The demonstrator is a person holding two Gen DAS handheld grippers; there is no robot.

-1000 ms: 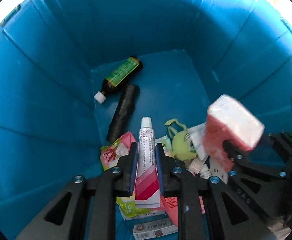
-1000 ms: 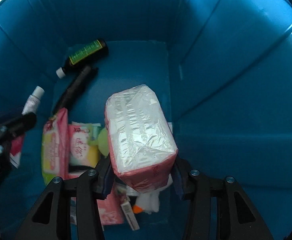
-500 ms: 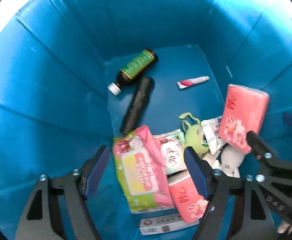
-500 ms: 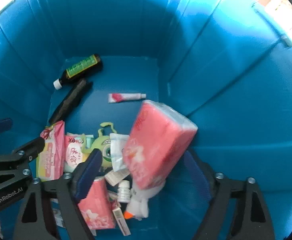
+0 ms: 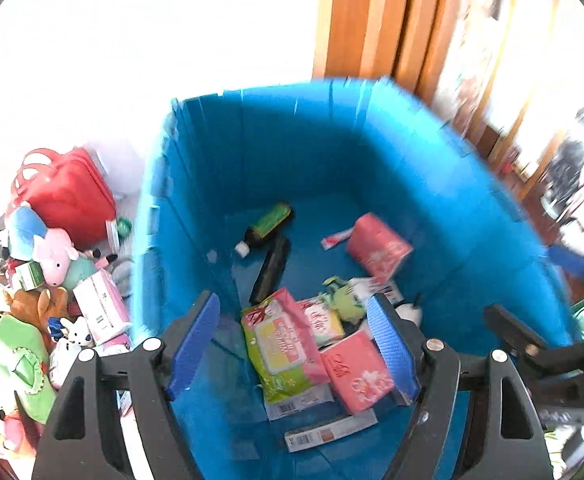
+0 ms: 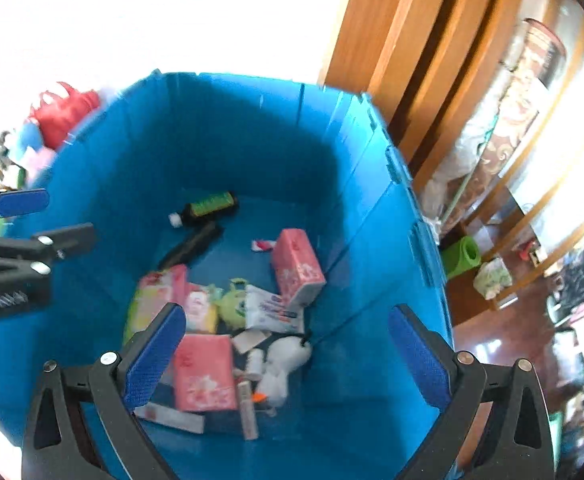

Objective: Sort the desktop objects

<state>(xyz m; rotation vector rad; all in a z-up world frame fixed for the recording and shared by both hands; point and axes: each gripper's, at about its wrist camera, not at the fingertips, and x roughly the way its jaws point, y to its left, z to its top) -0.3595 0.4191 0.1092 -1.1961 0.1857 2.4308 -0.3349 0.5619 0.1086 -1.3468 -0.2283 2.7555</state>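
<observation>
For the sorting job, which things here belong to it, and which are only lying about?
Part of the job:
- blue bin
- pink tissue pack
- small tube
- dark bottle
- unsorted plush toys beside the bin

Just lying about:
- green rolled mat
- wooden door frame

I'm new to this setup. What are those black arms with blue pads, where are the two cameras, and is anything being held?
There is no robot: a person holds a two-finger tool in each hand, with a fisheye camera on each looking along its jaws. The left gripper and right gripper both hang over a blue bin, jaws open, holding nothing. The right jaws have just been opening. In the bin lie a pink tissue pack, a small tube, a dark bottle and a wipes pack. Plush toys sit outside, left.
</observation>
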